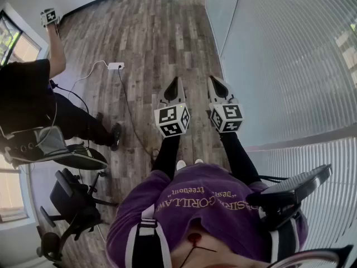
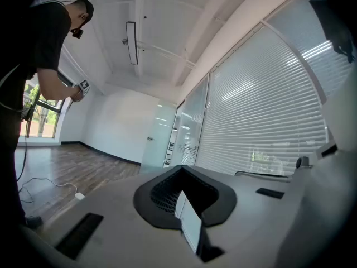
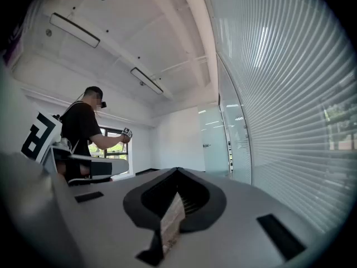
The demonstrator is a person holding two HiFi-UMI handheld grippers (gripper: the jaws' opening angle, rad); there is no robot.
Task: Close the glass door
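Note:
The frosted glass door [image 2: 157, 137] stands far ahead at the end of the room, swung out from the glass wall, with a small handle [image 2: 149, 139] on it. The right gripper view shows the same door [image 3: 214, 141] well beyond the jaws. In the head view I hold both grippers level and side by side over the wooden floor, pointing toward the door. My left gripper [image 1: 176, 80] [image 2: 181, 168] has its jaws together at a point with nothing between them. My right gripper [image 1: 212, 79] [image 3: 177, 170] looks the same, shut and empty. Neither touches the door.
A glass wall with white blinds [image 1: 290, 54] runs along my right. At the left a person in black [image 1: 25, 94] holds a marker cube [image 1: 50, 17]. A white power strip [image 1: 116, 66] with cables lies on the floor. Office chairs [image 1: 72, 197] stand near left.

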